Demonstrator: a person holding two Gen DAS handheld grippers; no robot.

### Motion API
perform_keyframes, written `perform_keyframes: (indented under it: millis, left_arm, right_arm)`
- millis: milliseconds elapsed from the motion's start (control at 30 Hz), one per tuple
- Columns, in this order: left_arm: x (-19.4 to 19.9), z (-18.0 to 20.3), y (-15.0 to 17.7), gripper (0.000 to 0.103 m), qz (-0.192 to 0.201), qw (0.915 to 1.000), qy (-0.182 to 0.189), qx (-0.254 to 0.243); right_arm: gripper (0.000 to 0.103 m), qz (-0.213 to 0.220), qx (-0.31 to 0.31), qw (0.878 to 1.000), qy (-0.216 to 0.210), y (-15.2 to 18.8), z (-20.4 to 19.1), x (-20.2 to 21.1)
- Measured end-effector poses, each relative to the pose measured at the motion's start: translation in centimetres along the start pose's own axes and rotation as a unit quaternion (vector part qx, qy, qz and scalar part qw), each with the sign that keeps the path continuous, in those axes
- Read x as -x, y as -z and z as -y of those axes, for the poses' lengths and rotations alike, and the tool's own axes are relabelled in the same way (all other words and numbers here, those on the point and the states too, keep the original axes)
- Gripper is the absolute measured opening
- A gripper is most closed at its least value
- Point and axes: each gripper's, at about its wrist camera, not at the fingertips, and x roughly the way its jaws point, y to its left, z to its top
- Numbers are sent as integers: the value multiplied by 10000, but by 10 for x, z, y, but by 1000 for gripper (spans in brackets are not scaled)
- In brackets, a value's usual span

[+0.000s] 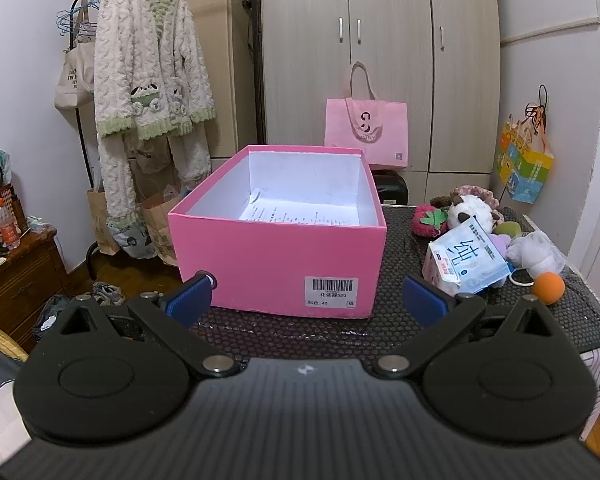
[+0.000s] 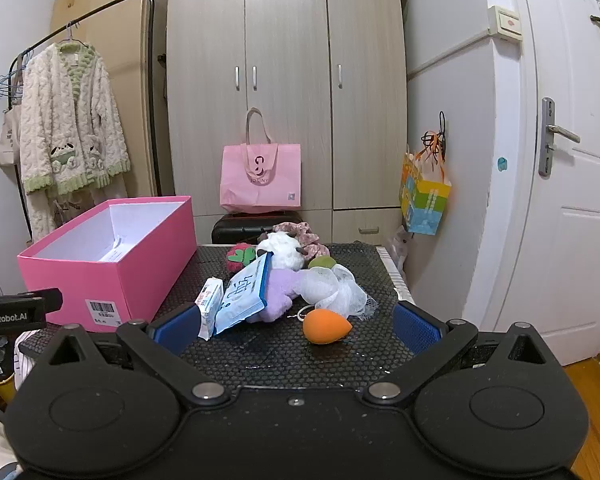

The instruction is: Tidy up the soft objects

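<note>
Evidently nothing is sorted yet: the open pink cardboard box [image 1: 276,256] is set beside a heap of plush toys and tissue packs [image 2: 284,280], within easy reach. Both the left gripper [image 1: 312,300] and right gripper [image 2: 300,326] are held wide and empty.

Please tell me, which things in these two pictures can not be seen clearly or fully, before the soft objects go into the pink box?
- Pink box floor: both views, near wall hides the front part; only a printed sheet shows.
- Sheet's text: too small to read.
- Purple plush: right wrist view, blue tissue pack covers part; shape unclear.
- Green item: mostly behind the white mesh pouf.
- Barcode label: small print unreadable.
</note>
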Motion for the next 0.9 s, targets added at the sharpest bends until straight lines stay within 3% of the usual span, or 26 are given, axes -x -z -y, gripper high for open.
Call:
perform_keyframes:
  millis: [500,767,900]
  left_arm:
    - [-1,1,0,103,-27,10000,8,-19]
    - [-3,-7,-5,103,268,9987,408,134]
    - [-14,6,-12,103,339,9976,607,-56]
  right_arm:
    - [103,5,15,10000,-17,0,2,-2]
    - [103,669,-421,9936,-807,1,40,1]
    - [103,603,-450,9914,-1069,6,52,-16]
